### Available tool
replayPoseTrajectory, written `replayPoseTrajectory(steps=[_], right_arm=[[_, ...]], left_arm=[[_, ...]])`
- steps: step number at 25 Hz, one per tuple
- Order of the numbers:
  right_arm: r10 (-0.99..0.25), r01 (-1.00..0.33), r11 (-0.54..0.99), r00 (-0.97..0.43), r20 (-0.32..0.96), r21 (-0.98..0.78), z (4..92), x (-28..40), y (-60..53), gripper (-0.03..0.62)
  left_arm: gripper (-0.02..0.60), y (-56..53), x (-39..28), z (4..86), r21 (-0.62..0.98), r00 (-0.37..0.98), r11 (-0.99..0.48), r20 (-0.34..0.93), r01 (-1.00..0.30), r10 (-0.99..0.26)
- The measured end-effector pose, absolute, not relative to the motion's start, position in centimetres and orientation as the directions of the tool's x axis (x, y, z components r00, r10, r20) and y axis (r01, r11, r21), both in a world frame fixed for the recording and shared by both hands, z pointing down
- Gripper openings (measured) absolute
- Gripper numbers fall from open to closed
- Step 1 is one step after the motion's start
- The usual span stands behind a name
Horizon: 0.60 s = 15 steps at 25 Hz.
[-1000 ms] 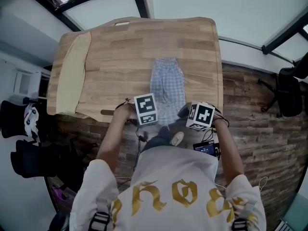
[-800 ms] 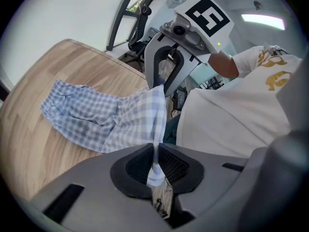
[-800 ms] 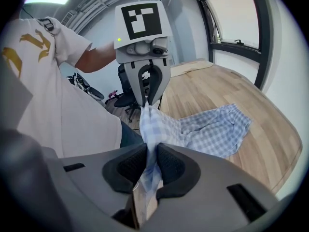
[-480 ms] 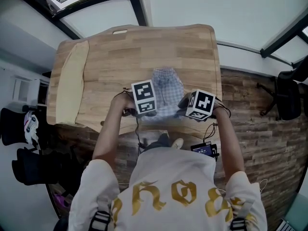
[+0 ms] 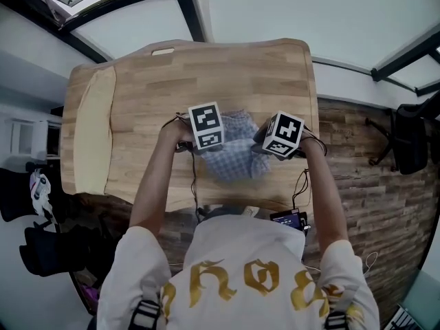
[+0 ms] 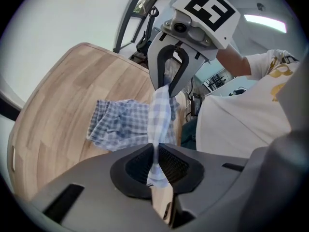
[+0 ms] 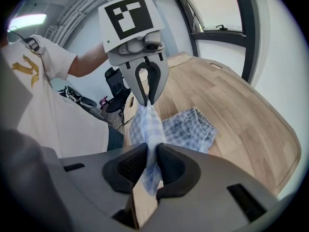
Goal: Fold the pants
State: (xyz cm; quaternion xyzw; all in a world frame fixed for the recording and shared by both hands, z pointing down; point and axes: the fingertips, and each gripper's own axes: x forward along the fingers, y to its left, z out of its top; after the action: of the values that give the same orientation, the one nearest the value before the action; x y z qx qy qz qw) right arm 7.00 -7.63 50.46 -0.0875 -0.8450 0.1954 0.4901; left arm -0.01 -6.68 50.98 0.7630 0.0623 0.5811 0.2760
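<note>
Table (image 5: 137, 95) — pants (image 5: 234, 162) clamped in left hand-held gripper (image 6: 155, 152), right hand-held gripper (image 7: 149, 161)

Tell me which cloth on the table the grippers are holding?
The blue checked pants, pinched by the left gripper and right gripper; the cream cloth lies untouched at the left of the table.

So the worktop (image 5: 151, 81) is a light wooden board with rounded corners and a little slot (image 5: 163, 51) cut near its far edge, sitting over a darker plank floor (image 5: 357, 163). Two things lie on it: a long pale cream cloth (image 5: 93, 133) laid flat along the left edge, and the blue-and-white checked pants (image 5: 237, 162), bunched up right of centre toward the near edge with one end lifted off the wood. They're well apart, with bare wood between them.
</note>
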Motion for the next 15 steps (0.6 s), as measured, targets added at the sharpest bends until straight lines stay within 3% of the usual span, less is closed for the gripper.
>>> replayPoseTrajectory(steps=[7,12,15], right_arm=[[0.331,-0.123,0.881,-0.53,0.78,-0.457,55.2,4.9,-14.5,0.083],[0.224,-0.291,0.852,-0.548,0.806,-0.435,60.5,4.4,-19.5,0.086],[0.187,-0.391,0.812,-0.528,0.828,-0.433,63.8,4.4,-19.9,0.086]], left_arm=[[0.063,-14.3,-1.9,56.8,0.459,0.321,-0.842,0.873,-0.284,0.367],[0.064,-19.5,-2.7,62.5,0.367,0.352,-0.826,0.909,-0.427,0.222],[0.064,-20.0,-3.0,65.6,0.369,0.331,-0.764,0.919,-0.529,0.214]])
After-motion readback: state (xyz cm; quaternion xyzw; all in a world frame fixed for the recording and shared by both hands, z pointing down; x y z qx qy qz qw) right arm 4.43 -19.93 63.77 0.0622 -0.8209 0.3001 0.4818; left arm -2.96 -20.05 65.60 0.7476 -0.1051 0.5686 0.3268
